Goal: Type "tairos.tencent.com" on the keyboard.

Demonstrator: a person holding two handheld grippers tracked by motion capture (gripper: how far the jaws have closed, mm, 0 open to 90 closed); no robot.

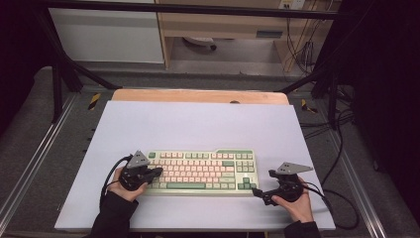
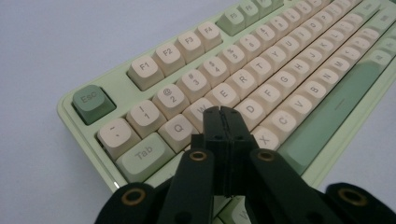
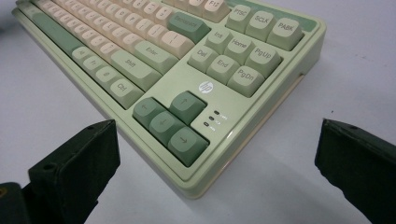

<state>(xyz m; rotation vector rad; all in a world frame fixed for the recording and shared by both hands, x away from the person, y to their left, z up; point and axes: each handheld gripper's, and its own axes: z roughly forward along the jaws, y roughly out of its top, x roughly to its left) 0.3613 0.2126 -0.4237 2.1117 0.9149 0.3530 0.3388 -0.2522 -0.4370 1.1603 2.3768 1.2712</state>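
On the white mat (image 1: 198, 124), keyboard (image 1: 203, 171), left gripper (image 1: 157, 171) jaws closed.

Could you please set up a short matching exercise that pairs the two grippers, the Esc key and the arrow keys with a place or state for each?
Things:
1. left gripper
2. right gripper
3. Esc key
4. arrow keys

Places or states:
a. fingers spread wide, by the keyboard's near right corner
b. dark green, alone at the top left corner of the keyboard
c. fingers shut together, tips over the letter keys near W
d. dark green cluster below the Del, End and PgDn block

Pairs: 1-c, 2-a, 3-b, 4-d
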